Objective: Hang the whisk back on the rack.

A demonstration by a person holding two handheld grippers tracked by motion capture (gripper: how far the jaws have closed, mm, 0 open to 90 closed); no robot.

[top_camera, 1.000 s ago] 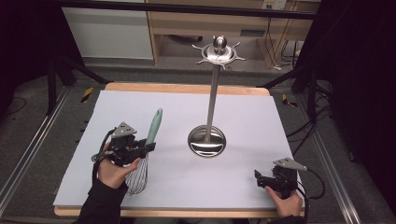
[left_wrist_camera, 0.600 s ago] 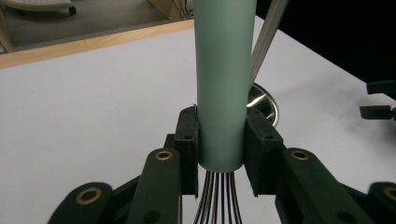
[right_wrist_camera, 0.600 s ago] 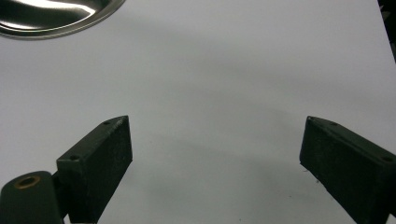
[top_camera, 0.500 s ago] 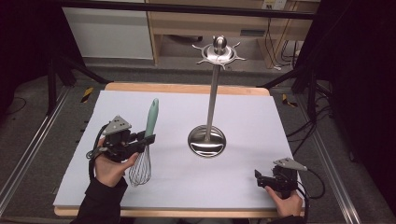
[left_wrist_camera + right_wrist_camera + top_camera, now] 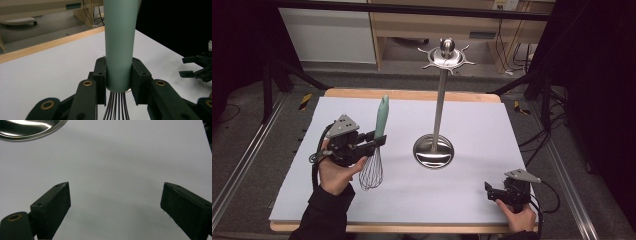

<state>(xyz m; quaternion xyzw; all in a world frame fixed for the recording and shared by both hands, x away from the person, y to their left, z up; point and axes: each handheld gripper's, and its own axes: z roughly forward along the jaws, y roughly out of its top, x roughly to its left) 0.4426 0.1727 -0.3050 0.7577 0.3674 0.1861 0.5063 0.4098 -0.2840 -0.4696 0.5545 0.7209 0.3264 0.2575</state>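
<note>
On the bench lies a sheet that covers nearly all of its top, with the bench's wooden edge showing along the far side. The utensil stand rises upright right of the sheet's middle, its round base flat on the sheet and its hooked crown high above the bench's far edge. Left of the stand, well apart from it, the whisk is up off the sheet in the left gripper, handle pointing up and away, wires hanging toward the near side. The right gripper sits at the near right corner, just above the sheet, near side of the base. Behind the bench stands a shelf unit on the floor.
</note>
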